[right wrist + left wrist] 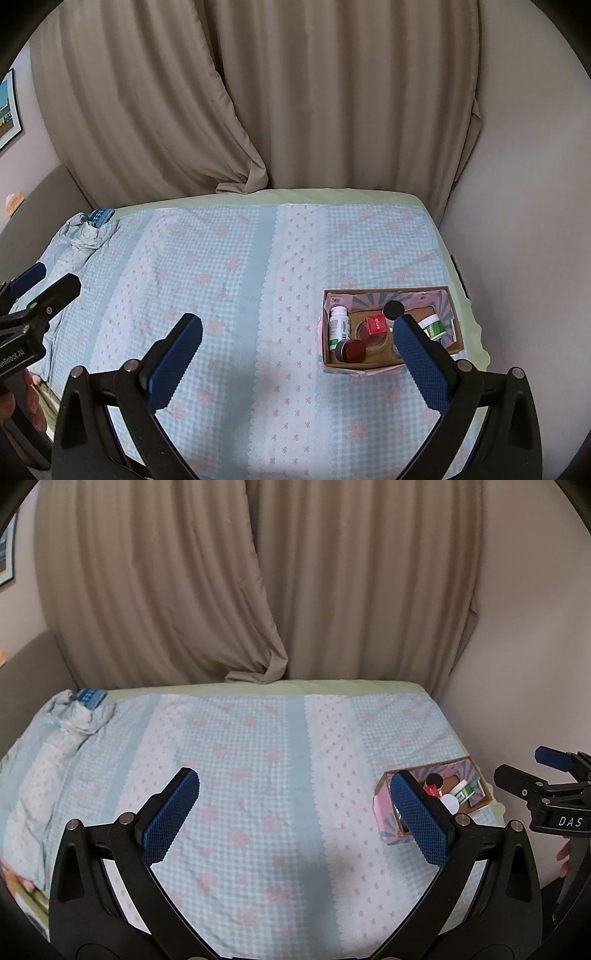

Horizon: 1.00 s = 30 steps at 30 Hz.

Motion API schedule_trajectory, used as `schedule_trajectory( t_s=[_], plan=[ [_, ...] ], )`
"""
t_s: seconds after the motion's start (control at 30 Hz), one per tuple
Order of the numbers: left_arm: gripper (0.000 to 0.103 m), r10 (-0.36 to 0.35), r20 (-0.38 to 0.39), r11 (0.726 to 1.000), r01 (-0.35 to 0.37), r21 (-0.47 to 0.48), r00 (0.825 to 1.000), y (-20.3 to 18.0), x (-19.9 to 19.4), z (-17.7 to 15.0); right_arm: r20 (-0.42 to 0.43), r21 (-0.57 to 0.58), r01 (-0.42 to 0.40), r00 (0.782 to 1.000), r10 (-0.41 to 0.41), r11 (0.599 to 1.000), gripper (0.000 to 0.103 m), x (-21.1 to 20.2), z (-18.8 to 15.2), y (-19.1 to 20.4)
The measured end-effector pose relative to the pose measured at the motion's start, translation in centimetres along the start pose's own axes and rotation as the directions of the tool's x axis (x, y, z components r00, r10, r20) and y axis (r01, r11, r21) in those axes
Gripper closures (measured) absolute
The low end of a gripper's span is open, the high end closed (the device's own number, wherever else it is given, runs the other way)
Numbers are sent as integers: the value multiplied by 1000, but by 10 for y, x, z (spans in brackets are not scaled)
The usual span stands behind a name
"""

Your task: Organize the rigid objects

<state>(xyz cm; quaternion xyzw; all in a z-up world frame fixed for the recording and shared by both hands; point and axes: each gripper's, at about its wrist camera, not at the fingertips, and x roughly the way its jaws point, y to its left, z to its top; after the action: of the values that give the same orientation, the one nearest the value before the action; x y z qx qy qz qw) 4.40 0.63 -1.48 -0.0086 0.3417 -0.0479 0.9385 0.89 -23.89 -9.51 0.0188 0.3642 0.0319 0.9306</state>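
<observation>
A pink and teal cardboard box (448,301) sits on the bed at the right, also in the left wrist view (384,825). In it lie a white bottle (339,325), a red-capped jar (351,350), a small red box (376,325), a black-lidded item (393,309) and a green and white jar (433,326). My left gripper (295,786) is open and empty above the bedspread, left of the box. My right gripper (297,328) is open and empty, its right finger (421,365) in front of the box.
The bed has a blue checked bedspread (229,266) with pink flowers. Beige curtains (295,92) hang behind it and a wall stands close on the right. Bunched fabric and a blue item (100,217) lie at the far left corner.
</observation>
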Motion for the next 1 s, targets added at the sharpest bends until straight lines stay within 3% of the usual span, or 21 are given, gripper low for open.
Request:
schedule_trajectory(
  t_s=[1.0],
  plan=[
    [0, -8, 4, 1000, 8, 5, 1000, 2, 0, -4, 26, 5, 53, 998, -53, 999, 0, -8, -1, -2]
  ],
)
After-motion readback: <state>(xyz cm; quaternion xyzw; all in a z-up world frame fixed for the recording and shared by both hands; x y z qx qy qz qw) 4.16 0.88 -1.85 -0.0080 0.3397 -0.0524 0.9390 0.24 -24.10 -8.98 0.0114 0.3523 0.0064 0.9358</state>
